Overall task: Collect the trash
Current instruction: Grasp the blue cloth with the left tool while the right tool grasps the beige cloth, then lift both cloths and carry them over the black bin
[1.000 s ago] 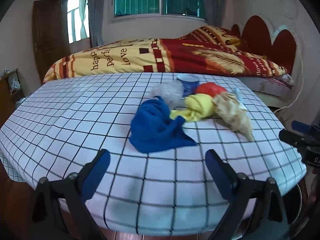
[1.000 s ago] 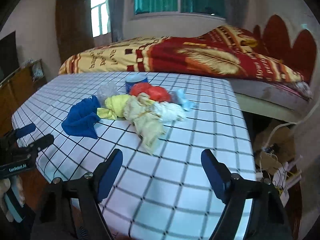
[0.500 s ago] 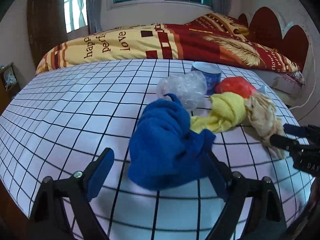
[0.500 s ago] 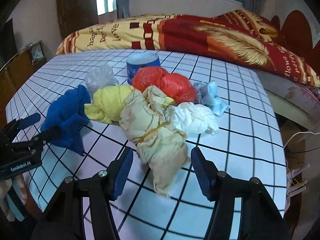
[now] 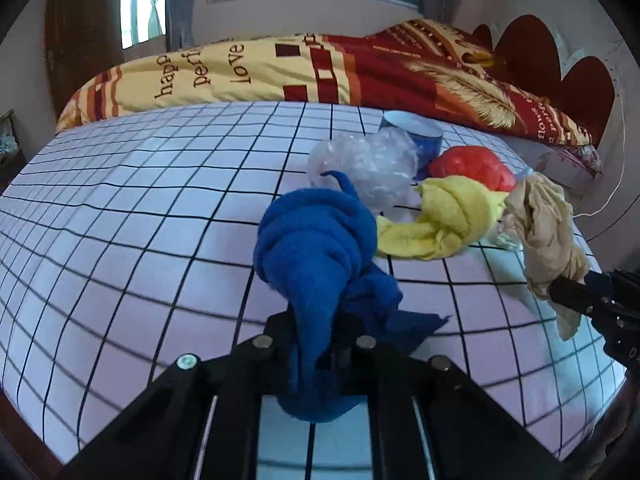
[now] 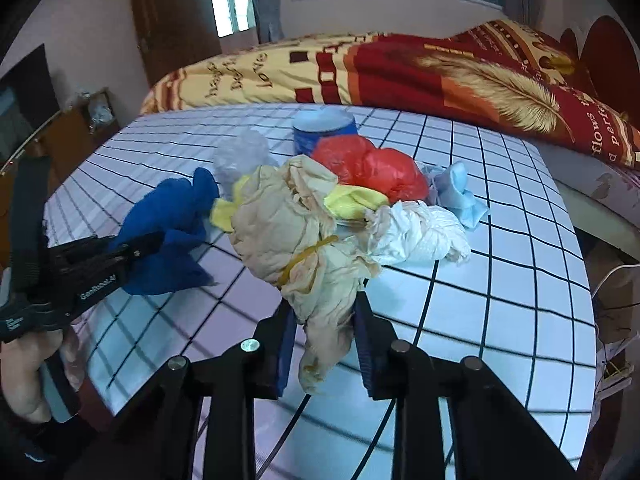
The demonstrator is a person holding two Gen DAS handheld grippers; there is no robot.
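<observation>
While both grippers pinch trash on the checked bench [image 5: 120, 208], the left gripper [image 5: 316, 344] has its fingers closed on the blue cloth [image 5: 316, 240], and the right gripper [image 6: 324, 340] clamps the beige bag [image 6: 288, 232]. Lifting straight up should free each from the neighbouring yellow cloth [image 5: 444, 220].

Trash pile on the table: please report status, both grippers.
Left gripper shut on blue cloth. Right gripper shut on beige bundle. Yellow cloth, red bag, white wad not yet collected. Nothing in the way.
</observation>
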